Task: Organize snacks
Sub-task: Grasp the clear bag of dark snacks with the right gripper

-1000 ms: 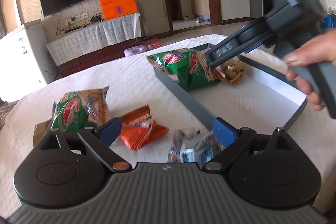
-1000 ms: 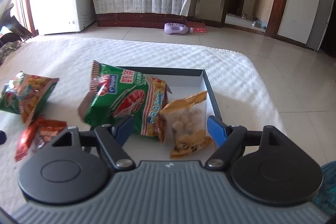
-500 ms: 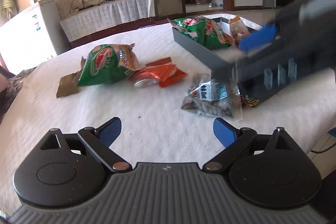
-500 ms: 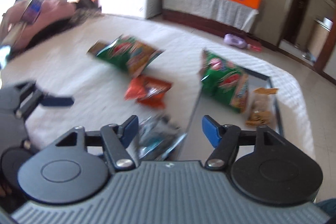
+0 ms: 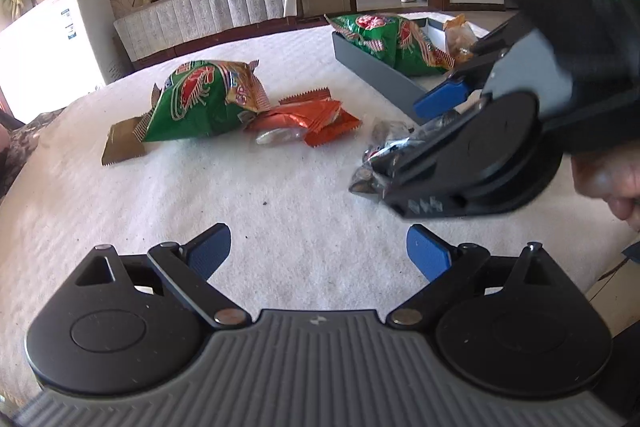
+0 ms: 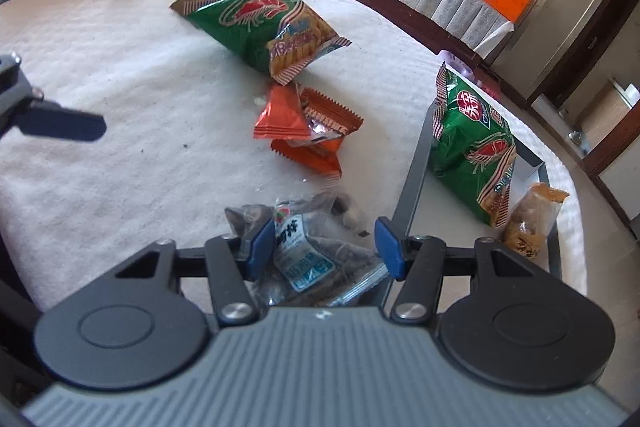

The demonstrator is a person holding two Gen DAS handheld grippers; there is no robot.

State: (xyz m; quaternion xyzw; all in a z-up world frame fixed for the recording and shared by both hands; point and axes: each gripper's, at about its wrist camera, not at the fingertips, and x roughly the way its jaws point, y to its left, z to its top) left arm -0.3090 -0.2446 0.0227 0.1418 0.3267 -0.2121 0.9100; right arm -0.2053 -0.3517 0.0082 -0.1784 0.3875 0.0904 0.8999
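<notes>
Snack packet (image 6: 308, 259), clear, now between my right gripper (image 6: 326, 247) pads; jaws just closing, grip unconfirmed. Left gripper (image 5: 318, 253) spread, empty. Next: tray (image 5: 380, 75).

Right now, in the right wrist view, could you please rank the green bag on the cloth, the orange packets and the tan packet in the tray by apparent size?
1. green bag on the cloth
2. orange packets, a small pile
3. tan packet
The tan packet lies nearer the camera and still looks smallest.
</notes>
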